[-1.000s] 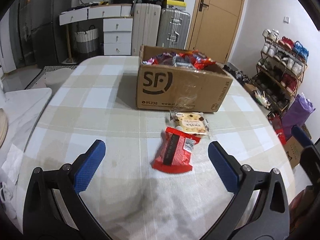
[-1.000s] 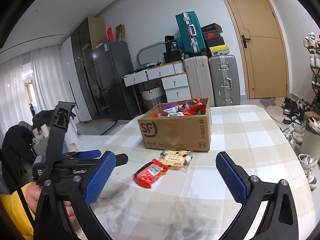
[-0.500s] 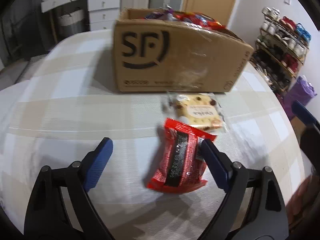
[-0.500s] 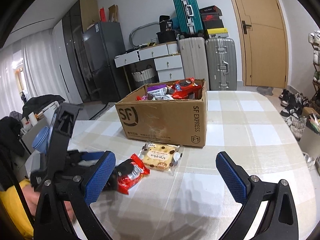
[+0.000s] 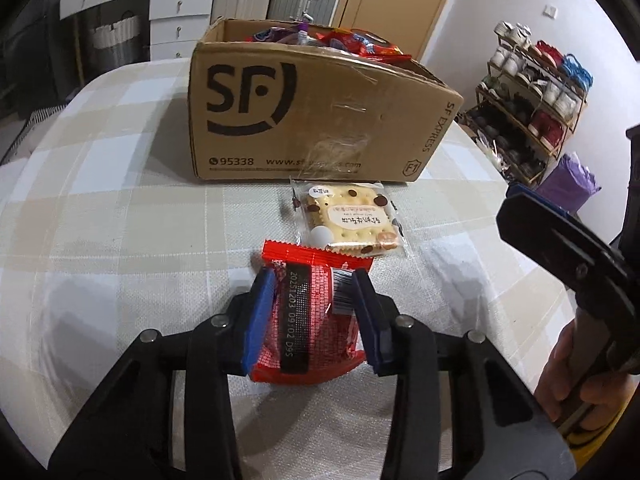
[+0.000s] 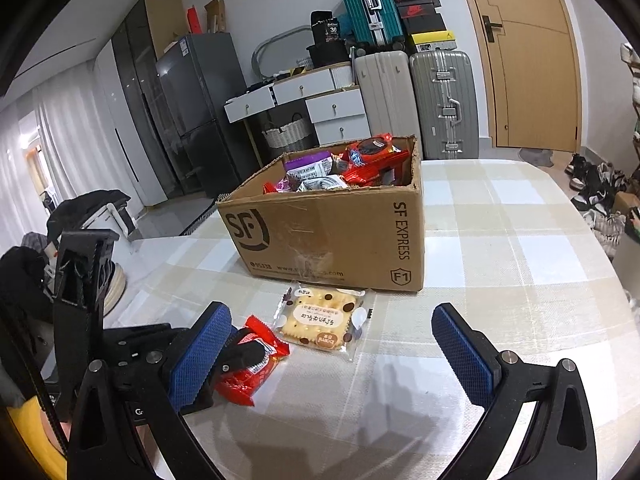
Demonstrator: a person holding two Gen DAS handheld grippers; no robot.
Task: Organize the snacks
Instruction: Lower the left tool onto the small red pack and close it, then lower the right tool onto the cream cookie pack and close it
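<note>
**Q:** Red foil is nearest to the camera, is that right? What holds it?

**A:** Yes. A red snack packet [image 5: 310,316] lies on the checked tablecloth [image 5: 120,240], and the left gripper [image 5: 314,312] has just been closing on it. Its blue pads [image 5: 258,312] now press both long sides of the packet, so the packet is grasped but not yet lifted off the cloth.

**Q:** And the other hand?

**A:** The right gripper [image 6: 344,356] hangs released, its jaws wide with nothing between them. It points toward a clear-wrapped biscuit pack [image 6: 322,322], which lies just beyond the red packet. In the left view the two wrappers' edges look to be touching or slightly overlapping.

**Q:** What is farther back?

**A:** A cardboard box [image 5: 320,120] printed with a courier logo stands just behind the biscuit pack, open at the top and already heaped with snack wrappers. Behind the table are suitcases [image 6: 412,100], white drawers and a wooden door [image 6: 528,60].

**Q:** What could go wrong?

**A:** I judge the foil slippery and soft, so the squeeze may crush the contents or let the packet slide out when raised. The lift could also drag the neighbouring biscuit pack along. Because the box is so full, a dropped packet might perch on the heap and tumble off.
</note>
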